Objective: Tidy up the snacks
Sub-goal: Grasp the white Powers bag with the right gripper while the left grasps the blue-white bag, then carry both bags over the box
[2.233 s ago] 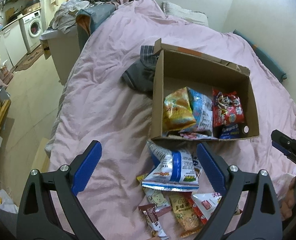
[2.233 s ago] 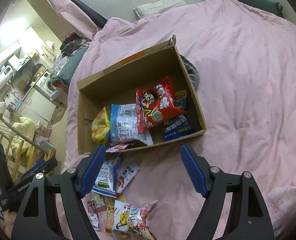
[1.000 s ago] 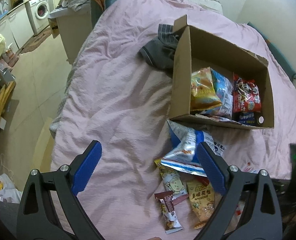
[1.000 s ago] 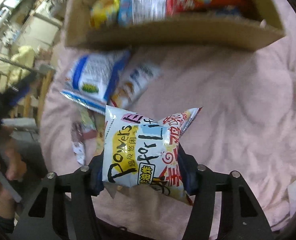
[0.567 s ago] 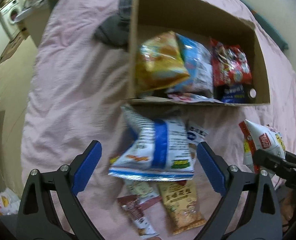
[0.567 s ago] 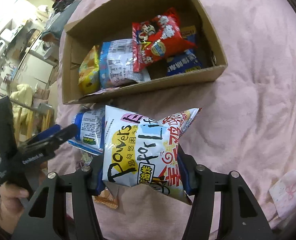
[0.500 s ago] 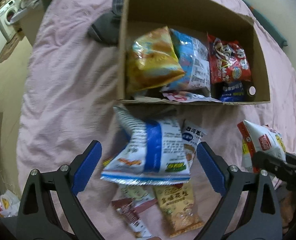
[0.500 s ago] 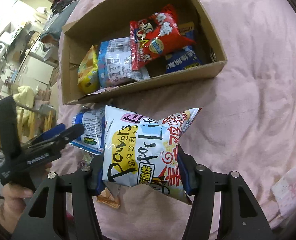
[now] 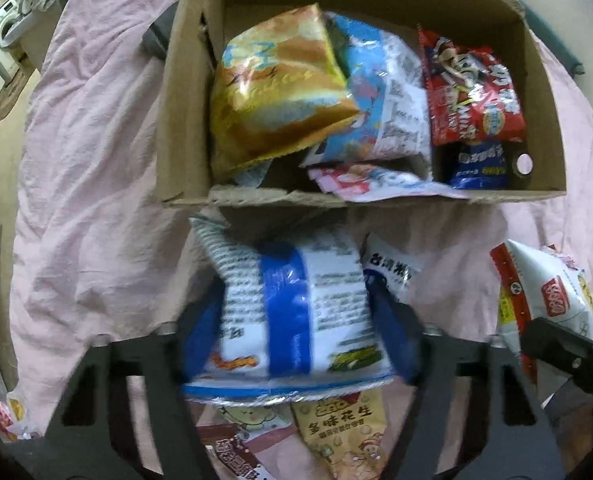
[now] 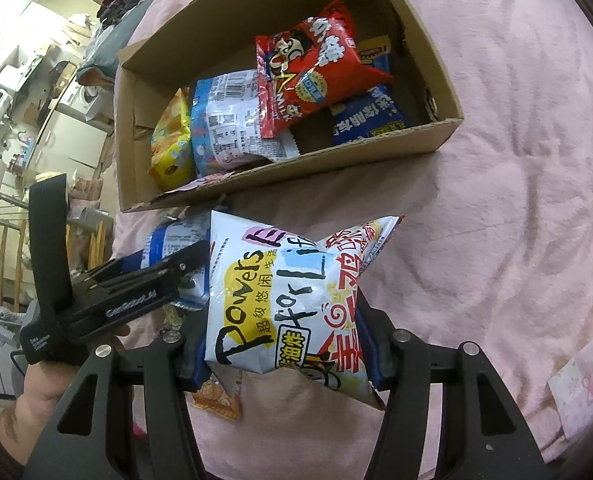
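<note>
We see our left gripper (image 9: 296, 332) closing its jaws on a blue-and-white snack bag (image 9: 292, 312); the blue pads sit against both sides of the bag, which lies on the pink bedcover (image 9: 96, 200) just near of the cardboard box (image 9: 184, 120). Our right gripper (image 10: 284, 344) grips a white bag with yellow and red print (image 10: 288, 300), the bag puffing up between its fingers, held above the cover near and to the right of the blue-and-white one.

The box stands open on the bed, far of both grippers. Inside it a yellow-orange bag (image 9: 280, 92) leans at the left, a light blue bag (image 9: 380, 100) lies beside it, a red bag (image 9: 472, 96) sits at the right over a dark blue packet (image 9: 480, 164), and a pink-and-white packet (image 9: 360, 178) hangs over the near rim.

Under the left gripper lie more loose snacks: a tan peanut packet (image 9: 344, 432) and a brown bar wrapper (image 9: 236, 452).

A hand (image 10: 32, 408) holds the left gripper's handle in the right wrist view.
</note>
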